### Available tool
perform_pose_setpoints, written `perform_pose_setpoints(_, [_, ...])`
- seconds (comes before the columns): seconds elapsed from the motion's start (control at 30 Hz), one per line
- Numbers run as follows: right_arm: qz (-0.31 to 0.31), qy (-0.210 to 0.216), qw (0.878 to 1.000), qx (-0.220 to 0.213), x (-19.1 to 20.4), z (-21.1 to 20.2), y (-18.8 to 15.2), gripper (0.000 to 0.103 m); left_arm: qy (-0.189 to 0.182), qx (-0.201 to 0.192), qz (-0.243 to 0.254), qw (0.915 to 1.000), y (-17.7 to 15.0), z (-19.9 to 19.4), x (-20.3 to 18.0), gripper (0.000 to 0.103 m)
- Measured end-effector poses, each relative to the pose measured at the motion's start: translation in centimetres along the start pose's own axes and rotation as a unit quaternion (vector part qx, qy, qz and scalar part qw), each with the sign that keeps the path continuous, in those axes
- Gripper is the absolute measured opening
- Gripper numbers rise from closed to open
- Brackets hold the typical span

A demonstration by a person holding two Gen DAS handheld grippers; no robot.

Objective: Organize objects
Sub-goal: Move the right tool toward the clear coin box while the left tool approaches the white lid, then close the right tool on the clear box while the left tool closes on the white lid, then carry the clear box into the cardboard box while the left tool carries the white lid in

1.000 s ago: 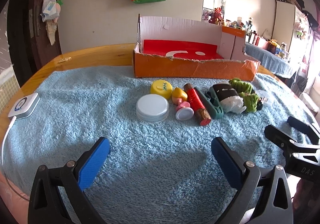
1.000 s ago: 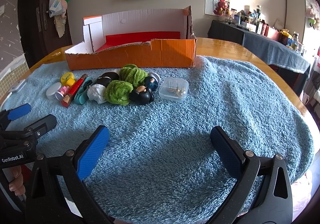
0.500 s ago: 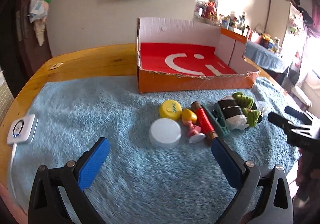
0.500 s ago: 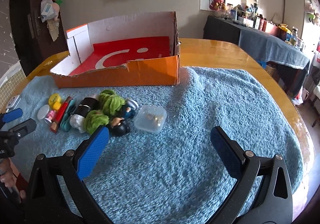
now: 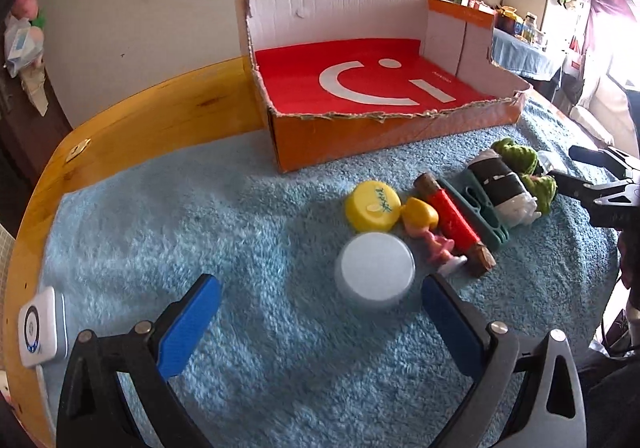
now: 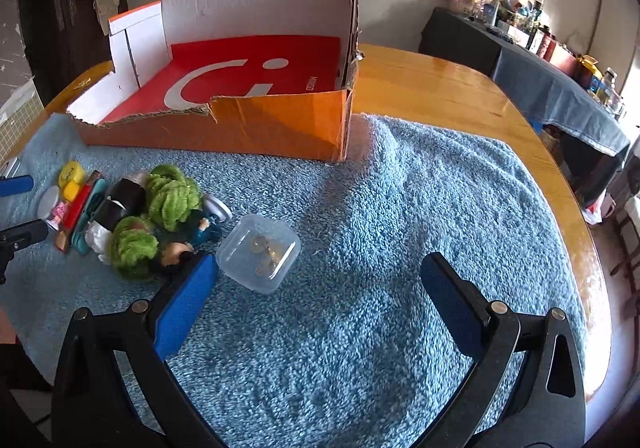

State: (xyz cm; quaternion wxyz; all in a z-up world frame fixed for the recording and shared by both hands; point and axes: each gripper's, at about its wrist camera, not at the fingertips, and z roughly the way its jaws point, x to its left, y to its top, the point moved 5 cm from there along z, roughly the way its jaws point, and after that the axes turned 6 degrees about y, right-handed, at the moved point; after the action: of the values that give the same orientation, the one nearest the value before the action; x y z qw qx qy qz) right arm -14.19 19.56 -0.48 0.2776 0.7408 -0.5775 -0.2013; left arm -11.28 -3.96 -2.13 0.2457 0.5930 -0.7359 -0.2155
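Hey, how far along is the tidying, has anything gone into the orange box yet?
Nothing looks done: the orange box shows only its bare red floor. Nothing is in hand either; the left gripper and the right gripper are both open. Left to do: the whole row on the blue towel, from the white lid and yellow cap to the clear case.

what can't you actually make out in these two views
- Clear plastic case, right wrist view: contents too small to identify.
- Dark figurine, right wrist view: partly behind the right gripper's blue finger pad.
- Round white lid, left wrist view: motion-blurred.
- Yellow cap, left wrist view: green print too small to read.
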Motion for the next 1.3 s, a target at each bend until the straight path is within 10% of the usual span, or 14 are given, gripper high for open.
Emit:
perform_pose_setpoints(0.3, [-0.018, 0.018, 1.0, 0.006, 0.9, 0.7, 0.4, 0.082, -0.024, -0.011, 0.024, 0.9994, 0.6, 0.4, -1.1, 0.084])
perform_pose_setpoints(0.5, [-0.02, 0.048, 0.999, -0.011, 1.8, 0.3, 0.3, 0.04, -0.043, -0.03, 0.03, 0.9982, 0.5, -0.4, -1.9, 0.043])
perform_pose_setpoints(1.3, [-0.019, 0.068, 0.993, -0.091, 2.3, -5.4, 3.8, 0.04, -0.039, -0.118, 0.01, 0.9922, 3.8, -7.1, -0.9, 0.042])
